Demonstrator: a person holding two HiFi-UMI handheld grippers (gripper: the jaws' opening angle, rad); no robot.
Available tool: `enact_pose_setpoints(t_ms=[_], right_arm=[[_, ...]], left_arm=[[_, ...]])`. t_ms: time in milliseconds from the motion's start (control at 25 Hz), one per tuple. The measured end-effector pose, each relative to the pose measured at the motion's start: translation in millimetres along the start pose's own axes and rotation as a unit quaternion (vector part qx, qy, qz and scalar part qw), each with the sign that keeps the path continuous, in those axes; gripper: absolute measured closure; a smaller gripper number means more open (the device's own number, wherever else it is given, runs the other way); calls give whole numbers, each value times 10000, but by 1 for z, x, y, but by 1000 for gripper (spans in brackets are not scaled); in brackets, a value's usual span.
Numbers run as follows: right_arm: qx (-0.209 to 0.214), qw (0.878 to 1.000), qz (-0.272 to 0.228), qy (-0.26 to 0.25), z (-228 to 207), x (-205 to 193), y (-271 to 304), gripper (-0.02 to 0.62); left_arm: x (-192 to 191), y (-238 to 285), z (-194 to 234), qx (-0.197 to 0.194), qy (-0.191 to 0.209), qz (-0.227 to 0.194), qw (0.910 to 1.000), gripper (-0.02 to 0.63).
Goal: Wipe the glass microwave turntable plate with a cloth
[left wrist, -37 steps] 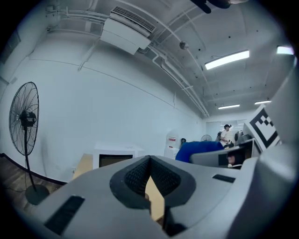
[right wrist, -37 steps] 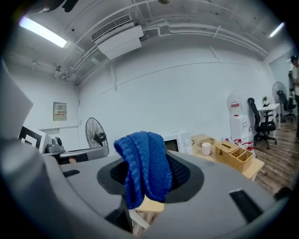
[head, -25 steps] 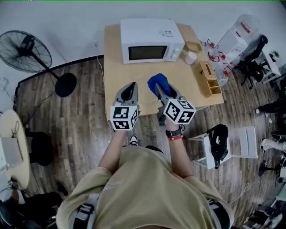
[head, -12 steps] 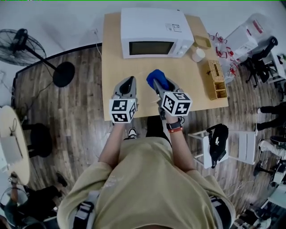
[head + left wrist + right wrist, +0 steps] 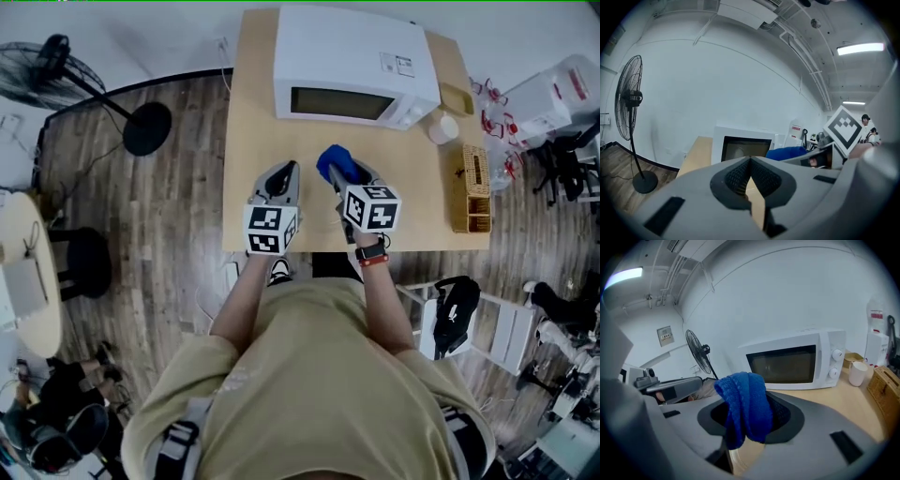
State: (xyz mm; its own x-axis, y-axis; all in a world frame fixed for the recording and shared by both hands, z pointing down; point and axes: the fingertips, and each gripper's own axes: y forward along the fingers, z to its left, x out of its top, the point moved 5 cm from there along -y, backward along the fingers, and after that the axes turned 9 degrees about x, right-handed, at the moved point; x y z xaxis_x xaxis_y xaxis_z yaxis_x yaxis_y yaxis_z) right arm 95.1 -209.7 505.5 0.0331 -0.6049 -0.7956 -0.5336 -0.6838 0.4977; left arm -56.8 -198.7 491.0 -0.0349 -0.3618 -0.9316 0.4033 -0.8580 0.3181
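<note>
Standing at the near edge of the wooden table, you have the white microwave at its far side, and both grippers hang over the bare stretch of tabletop between you and it. The microwave's door is closed, with its dark window facing you and two knobs at the right. The glass turntable plate is nowhere on the table, so it most likely sits inside behind that door, though the window is too dim to confirm it. Your left gripper is clenched with its ribbed pads meeting at the tip and nothing between them. Your right gripper is clamped on the blue cloth, which bunches up out of the jaws in a thick fold and droops over their front. A pale cup and a wicker box stand to the right of the microwave, well apart from where you are working. By my reading the wiping has not begun — this is the approach, with the cloth ready and the plate not yet reached. The next move calls for the free left gripper to open the door, which probably means loosening those jaws first — then bringing the plate out or steadying it where it lies. Keep the right grip firm so the cloth does not slip before it meets the glass.
</note>
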Motion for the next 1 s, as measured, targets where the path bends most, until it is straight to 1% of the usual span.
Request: enact_pose_setpoints(t_ms=[200,400,760,1000], right_arm=[[210,9988,419,-103,-9,-14,36,423],[467,9950,847,-262,-13,-31,64,423],[958,9822,1461,-686,-19,-60,117,423],[1121,9742,1790,-795,-29,-77,145,423]], left_arm=[[-8,13,16,196,-120,117,9997,588],[-20,22,23,327,-243,280,9988,588],[-36,40,26,513,-387,532,9965,588],[-46,47,30,661,-409,713,9944,588]])
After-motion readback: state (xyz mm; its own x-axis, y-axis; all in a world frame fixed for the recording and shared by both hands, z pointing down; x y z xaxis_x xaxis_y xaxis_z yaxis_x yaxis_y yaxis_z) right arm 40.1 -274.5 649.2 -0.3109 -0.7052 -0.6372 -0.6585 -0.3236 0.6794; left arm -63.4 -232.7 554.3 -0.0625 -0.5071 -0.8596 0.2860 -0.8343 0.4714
